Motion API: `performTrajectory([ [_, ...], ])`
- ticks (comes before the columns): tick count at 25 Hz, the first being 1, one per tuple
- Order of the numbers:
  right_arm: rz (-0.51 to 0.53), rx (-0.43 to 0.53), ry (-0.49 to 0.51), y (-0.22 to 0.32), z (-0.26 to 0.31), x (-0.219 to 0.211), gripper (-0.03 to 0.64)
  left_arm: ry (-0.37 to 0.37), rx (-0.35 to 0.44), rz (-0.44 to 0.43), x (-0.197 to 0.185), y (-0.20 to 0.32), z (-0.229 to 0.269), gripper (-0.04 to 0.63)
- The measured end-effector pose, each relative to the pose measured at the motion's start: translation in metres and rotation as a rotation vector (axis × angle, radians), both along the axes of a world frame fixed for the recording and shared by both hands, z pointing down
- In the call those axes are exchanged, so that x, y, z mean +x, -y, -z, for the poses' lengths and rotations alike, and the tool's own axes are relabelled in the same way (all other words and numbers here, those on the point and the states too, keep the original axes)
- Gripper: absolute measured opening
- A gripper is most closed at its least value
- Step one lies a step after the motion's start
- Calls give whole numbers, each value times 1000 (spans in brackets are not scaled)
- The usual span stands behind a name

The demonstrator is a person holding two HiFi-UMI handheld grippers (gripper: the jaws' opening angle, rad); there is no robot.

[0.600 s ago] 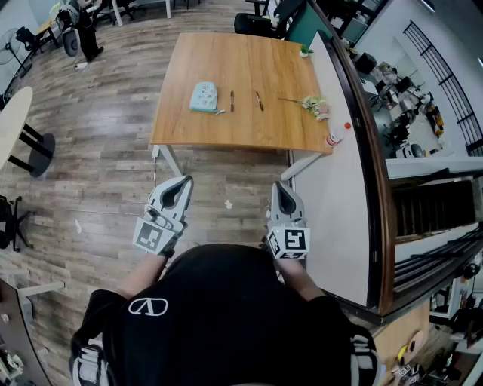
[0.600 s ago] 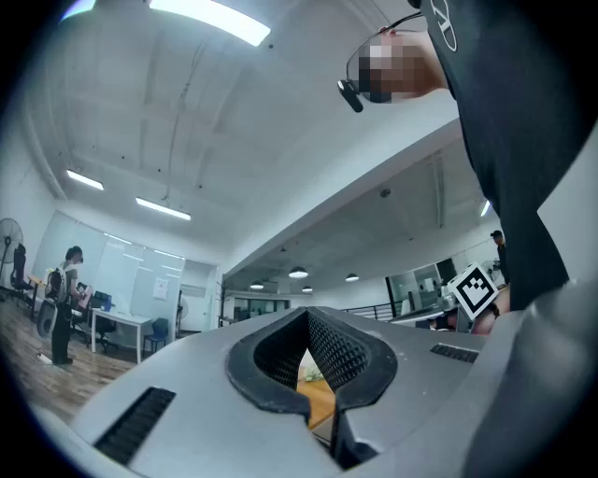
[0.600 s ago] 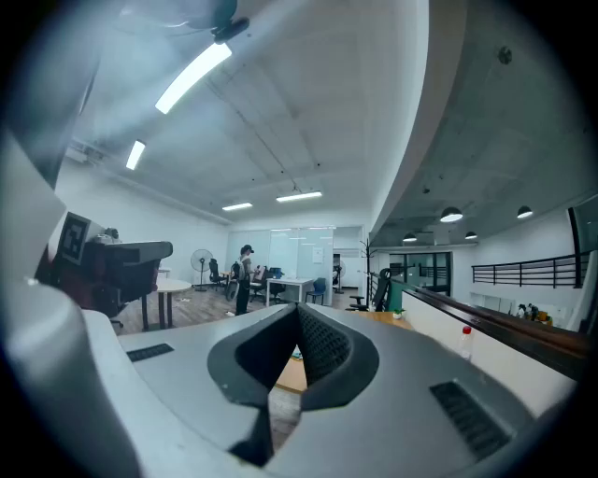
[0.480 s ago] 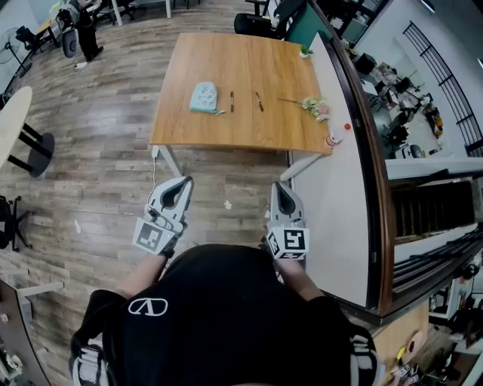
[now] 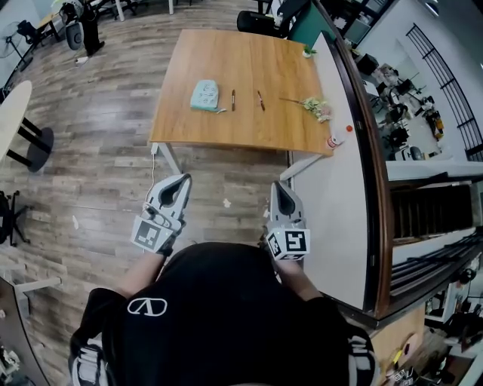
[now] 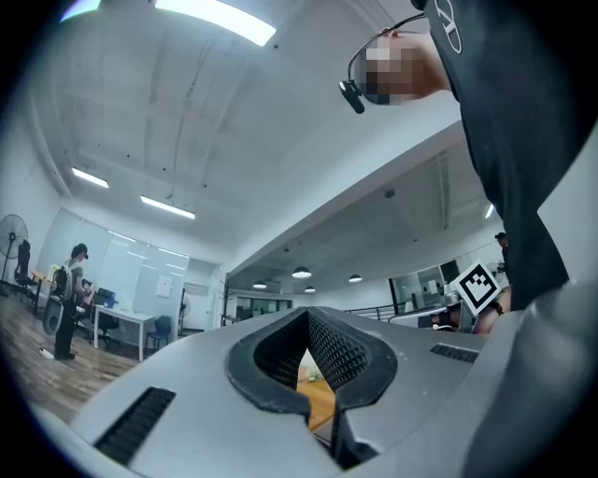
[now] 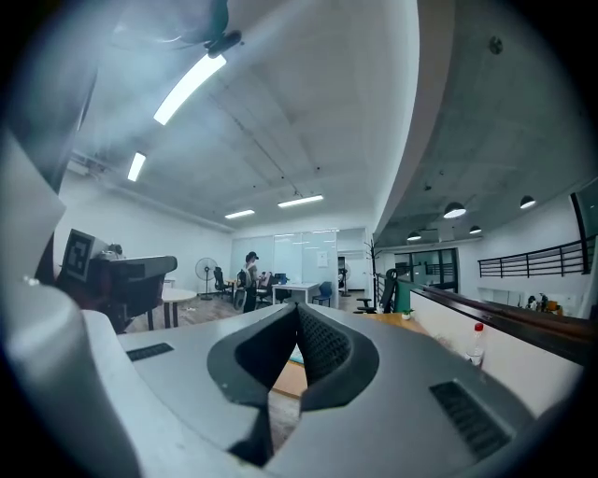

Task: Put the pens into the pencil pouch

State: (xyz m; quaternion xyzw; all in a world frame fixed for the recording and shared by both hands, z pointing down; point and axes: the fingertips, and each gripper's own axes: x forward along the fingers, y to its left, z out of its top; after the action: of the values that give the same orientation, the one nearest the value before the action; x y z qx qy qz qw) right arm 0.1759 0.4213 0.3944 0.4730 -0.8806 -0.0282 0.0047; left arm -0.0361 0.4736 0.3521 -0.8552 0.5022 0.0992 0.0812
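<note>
A wooden table stands some way ahead of me on the wood floor. On it lie a light teal pencil pouch and, to its right, two dark pens, apart from each other and from the pouch. I hold both grippers close to my body, well short of the table. My left gripper is shut with nothing in it, and in the left gripper view its jaws meet at the tips. My right gripper is shut and empty too, its tips touching.
A sprig of flowers lies at the table's right side. A small red-capped bottle sits on the white ledge along the right. A round table stands at the left, an office chair behind the table.
</note>
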Motion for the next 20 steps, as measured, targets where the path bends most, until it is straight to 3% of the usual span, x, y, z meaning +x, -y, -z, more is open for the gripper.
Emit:
performTrajectory([
  [20, 59, -50, 114, 54, -29, 55, -2, 52, -58, 104, 52, 42, -18, 3],
])
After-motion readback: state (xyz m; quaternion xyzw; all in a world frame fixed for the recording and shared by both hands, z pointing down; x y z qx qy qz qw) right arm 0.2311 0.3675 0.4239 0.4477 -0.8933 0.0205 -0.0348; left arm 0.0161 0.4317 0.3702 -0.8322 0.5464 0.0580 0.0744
